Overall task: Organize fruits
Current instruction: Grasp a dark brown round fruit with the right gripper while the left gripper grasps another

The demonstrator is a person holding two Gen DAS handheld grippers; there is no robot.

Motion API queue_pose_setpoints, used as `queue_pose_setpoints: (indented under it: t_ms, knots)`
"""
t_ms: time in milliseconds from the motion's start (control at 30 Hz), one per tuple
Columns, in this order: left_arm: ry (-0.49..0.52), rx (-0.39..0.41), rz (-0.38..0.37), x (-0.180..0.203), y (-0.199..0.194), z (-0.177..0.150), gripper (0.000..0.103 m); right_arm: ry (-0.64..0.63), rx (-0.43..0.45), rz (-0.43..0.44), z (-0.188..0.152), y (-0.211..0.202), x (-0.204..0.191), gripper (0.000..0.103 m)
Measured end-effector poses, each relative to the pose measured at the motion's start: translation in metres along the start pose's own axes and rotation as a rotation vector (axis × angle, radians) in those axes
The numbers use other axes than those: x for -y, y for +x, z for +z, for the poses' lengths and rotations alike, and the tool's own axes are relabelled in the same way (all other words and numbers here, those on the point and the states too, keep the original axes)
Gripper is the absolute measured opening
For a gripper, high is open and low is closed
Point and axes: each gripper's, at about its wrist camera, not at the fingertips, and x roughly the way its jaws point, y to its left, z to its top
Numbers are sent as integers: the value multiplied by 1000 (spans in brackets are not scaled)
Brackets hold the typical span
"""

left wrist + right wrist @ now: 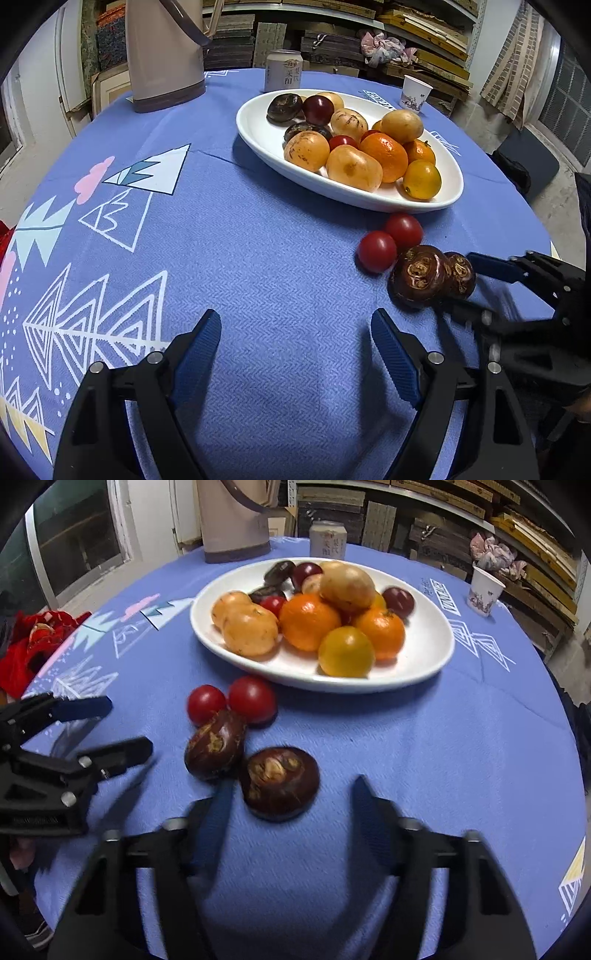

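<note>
Left wrist view: my left gripper (295, 350) sits wide open over bare cloth (258, 266), holding nothing. Plate (258, 129) is far-centre and piled with fruit. Four strays lie loose on the cloth near the plate's near rim: two tomatoes (391, 240) and two chestnuts (430, 275), the pairs touching. Right gripper (476, 284) comes in from the right, its blue finger just beside the right chestnut.

Right wrist view: right gripper (291, 790) stands partly open and grips nothing. The near chestnut (279, 782) lies between the fingers, close to the left one with a gap on the right; I can't tell if the left pad touches it. The far chestnut (215, 744) leans on the tomatoes (231, 701). Frame is blurred.

Risks, as I judge them: the chestnut is off-centre, so closing could shove it sideways or squirt it out. The left finger is near the far chestnut, so it could knock that one into the tomatoes and roll them. The plate is heaped, so a drop could dislodge fruit.
</note>
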Motion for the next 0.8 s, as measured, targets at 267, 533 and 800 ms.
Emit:
queue_pose_setpoints:
  t_ms: [267,533,800]
  knots:
    - [22,-9,-16,11,0,-1,84,124,44,85,-15,-15,25,41]
    - [78,-18,-36,42,4,1,84,182,76,106,-33,-26,45,41]
    - [102,-27,-18,70,17,8,84,200,92,125,-45,-35,58,41]
